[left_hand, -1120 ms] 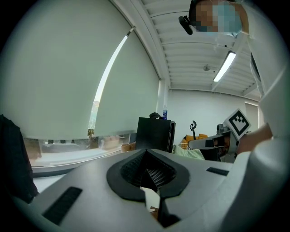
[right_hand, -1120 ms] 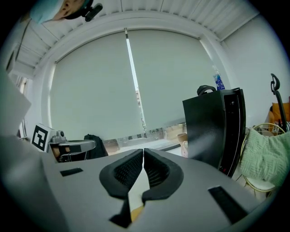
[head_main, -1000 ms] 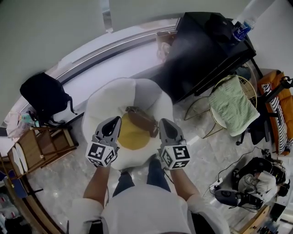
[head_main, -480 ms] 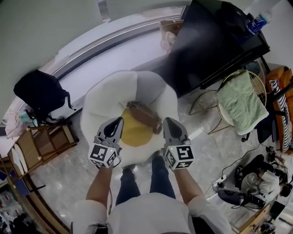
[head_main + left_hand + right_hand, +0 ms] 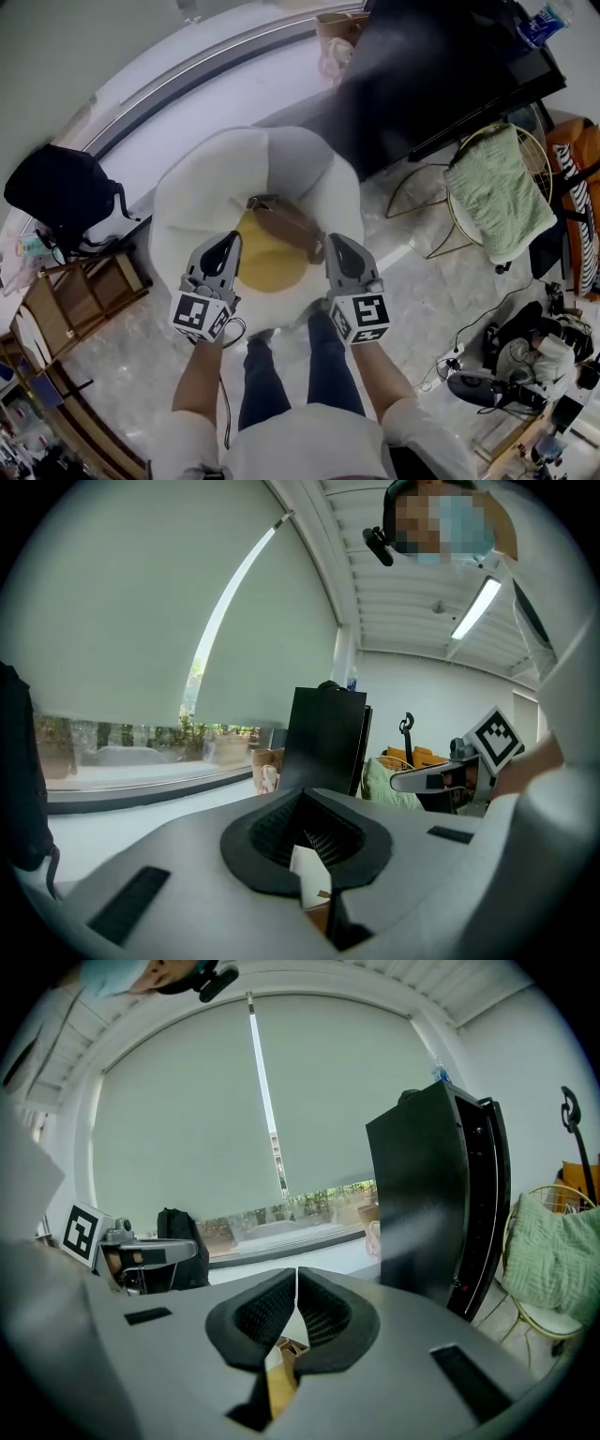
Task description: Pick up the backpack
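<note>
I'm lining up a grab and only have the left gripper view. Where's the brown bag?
Observer: The brown leather bag lies on the yellow centre of the white egg-shaped cushion, between the left hand-held gripper and the right hand-held gripper.
Operator: Is the right one open?
Observer: No, its jaws are together, nothing between them.
Operator: Is anything touching the bag?
Observer: In the head view, neither gripper appears to touch it.

The top edge cuts off the bottle (image 5: 542, 22) and the black cabinet (image 5: 441, 75). In the left gripper view, only a slice of the backpack (image 5: 19, 771) shows.
</note>
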Tool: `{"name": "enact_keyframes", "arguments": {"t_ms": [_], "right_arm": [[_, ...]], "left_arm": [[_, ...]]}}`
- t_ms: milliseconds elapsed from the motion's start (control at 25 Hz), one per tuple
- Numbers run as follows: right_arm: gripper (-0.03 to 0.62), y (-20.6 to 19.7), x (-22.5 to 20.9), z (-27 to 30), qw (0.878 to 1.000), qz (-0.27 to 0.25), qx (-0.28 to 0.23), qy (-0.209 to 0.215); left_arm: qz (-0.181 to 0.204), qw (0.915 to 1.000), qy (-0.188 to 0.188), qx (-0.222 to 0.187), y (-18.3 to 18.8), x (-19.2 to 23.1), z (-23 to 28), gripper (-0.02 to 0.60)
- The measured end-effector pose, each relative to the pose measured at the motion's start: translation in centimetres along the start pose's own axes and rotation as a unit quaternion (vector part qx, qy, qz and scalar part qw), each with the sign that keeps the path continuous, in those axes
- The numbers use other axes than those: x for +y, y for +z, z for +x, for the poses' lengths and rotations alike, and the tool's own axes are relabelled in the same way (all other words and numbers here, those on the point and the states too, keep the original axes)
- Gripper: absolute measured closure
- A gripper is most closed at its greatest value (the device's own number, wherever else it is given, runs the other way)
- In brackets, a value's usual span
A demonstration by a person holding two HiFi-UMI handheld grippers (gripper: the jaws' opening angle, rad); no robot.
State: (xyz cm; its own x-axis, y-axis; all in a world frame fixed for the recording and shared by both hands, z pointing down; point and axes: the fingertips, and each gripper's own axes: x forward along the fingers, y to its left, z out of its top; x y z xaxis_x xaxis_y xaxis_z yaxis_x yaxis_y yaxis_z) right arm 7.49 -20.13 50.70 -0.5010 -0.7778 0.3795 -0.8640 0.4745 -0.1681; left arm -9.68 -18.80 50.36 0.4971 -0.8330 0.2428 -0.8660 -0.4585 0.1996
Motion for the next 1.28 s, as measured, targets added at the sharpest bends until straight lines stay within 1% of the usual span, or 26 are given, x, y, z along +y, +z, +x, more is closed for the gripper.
{"name": "enact_keyframes", "arguments": {"t_ms": [240, 560, 920, 1040, 1280], "right_arm": [[0.563, -2.8, -0.5, 1.2, 1.000, 0.007, 0.008, 0.001], [0.563, -6.8, -2.4, 3.3, 1.000, 0.015, 0.019, -0.010], [0.564, -11.7, -3.8, 4.6, 0.999, 0.025, 0.034, -0.019], [0.563, -13.6, -4.2, 5.2, 0.999, 0.025, 0.041, -0.021], [0.563, -17.4, -4.8, 6.5, 0.997, 0.028, 0.065, -0.030]], "left_arm": [[0.008, 0.9999, -0.008, 0.013, -2.5, 0.6, 1.1, 0.549], [0.002, 0.9996, -0.008, 0.028, -6.7, 1.9, 3.0, 0.549], [0.001, 0.9988, -0.023, 0.042, -11.2, 2.3, 5.5, 0.549], [-0.005, 0.9987, -0.022, 0.045, -12.9, 2.3, 6.6, 0.549], [-0.031, 0.9985, -0.004, 0.045, -16.6, 3.4, 7.7, 0.549]]}}
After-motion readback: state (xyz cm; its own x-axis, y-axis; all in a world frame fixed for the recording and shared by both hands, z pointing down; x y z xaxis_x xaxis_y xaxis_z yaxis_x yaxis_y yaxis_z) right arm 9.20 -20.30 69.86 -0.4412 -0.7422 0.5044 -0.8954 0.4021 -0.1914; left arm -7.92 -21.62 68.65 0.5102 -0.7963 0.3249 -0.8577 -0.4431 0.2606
